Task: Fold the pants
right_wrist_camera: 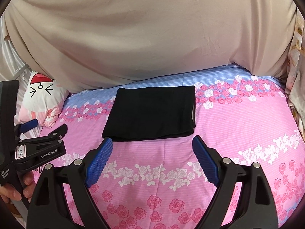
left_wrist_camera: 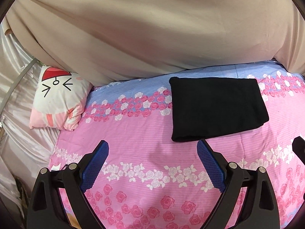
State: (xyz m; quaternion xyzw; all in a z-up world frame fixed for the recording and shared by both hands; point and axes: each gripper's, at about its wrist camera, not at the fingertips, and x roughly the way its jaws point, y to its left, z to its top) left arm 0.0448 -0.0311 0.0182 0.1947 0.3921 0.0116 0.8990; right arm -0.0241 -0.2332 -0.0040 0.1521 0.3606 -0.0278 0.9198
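Black pants (left_wrist_camera: 217, 108), folded into a neat rectangle, lie flat on a pink floral bedspread (left_wrist_camera: 144, 133), toward its far side by the blue stripe. The left gripper (left_wrist_camera: 152, 148) hovers just near of the pants' near edge, its blue-padded jaws wide apart and holding nothing. The right gripper (right_wrist_camera: 150, 143) hovers beside it, jaws also wide apart and empty. A cartoon-print pillow (left_wrist_camera: 57, 99) sits at the far left. Beige drapery (left_wrist_camera: 152, 28) hangs behind the bed.
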